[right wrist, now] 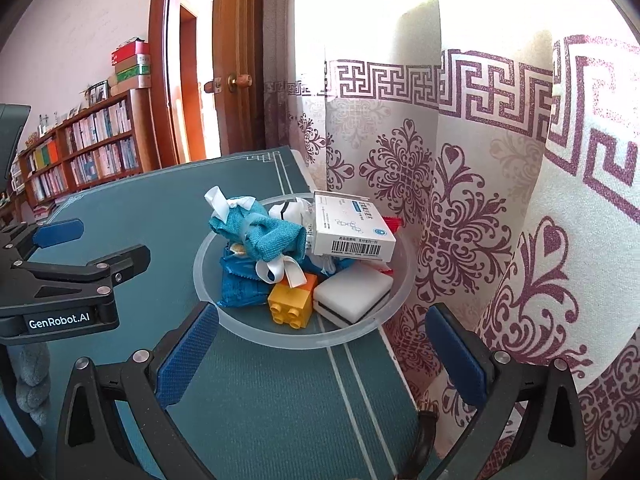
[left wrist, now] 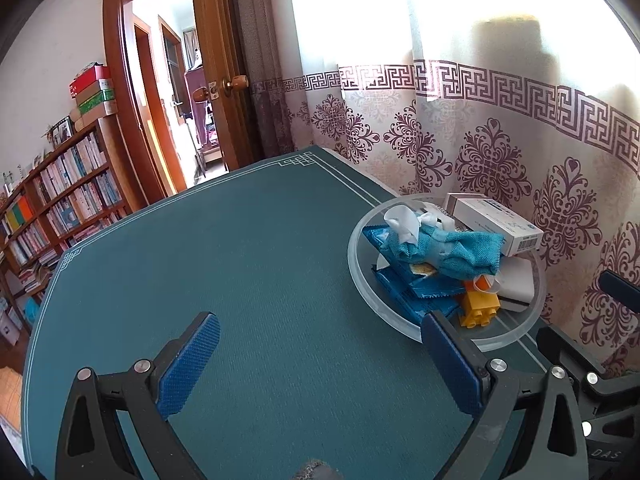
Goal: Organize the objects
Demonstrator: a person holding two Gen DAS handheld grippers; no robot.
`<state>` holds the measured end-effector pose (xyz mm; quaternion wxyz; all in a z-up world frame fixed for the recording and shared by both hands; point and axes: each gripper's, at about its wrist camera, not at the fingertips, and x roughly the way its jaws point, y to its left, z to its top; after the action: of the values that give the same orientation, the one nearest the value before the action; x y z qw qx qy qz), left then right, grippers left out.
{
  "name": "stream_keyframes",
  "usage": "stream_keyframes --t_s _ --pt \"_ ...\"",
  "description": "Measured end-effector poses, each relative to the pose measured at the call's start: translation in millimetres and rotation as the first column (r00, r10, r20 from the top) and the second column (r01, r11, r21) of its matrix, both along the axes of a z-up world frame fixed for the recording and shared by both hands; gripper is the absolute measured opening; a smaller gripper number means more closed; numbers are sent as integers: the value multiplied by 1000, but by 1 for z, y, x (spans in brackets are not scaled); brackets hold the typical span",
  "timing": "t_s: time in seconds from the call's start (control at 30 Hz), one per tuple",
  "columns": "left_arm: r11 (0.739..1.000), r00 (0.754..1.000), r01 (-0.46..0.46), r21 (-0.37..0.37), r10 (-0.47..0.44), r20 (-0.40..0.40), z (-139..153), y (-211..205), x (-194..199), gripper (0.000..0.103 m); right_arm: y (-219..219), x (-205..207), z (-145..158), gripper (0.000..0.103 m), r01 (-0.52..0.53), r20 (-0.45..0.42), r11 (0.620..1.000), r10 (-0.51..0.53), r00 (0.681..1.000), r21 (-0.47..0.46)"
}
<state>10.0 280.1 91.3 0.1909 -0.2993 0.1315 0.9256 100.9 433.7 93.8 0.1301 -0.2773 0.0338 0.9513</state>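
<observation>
Bowl (right wrist: 240, 330) full; both tools wide open, holding nothing

Hand-held two-finger grippers, seen from their own wrist cameras.

Left gripper (left wrist: 320, 368) and right gripper (right wrist: 320, 354): each has matte black, angular finger arms with triangular cut-outs, joined by round silver pivot screws. Each finger ends in a flat blue pad (left wrist: 188, 366) with a fine diamond-knurled texture. In the right wrist view the left gripper's black body carries a white "GenRobot.AI" label (right wrist: 59, 318) on its side. A grey fuzzy sleeve or glove (right wrist: 30, 384) shows below that body.
</observation>
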Motion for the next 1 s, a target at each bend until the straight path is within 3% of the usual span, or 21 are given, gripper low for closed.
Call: stream_keyframes --t_s 1.0 --pt "999 999 36 -13 -36 3 -1 3 9 103 3 -4 -8 103 1 29 1000 -1 1000 -10"
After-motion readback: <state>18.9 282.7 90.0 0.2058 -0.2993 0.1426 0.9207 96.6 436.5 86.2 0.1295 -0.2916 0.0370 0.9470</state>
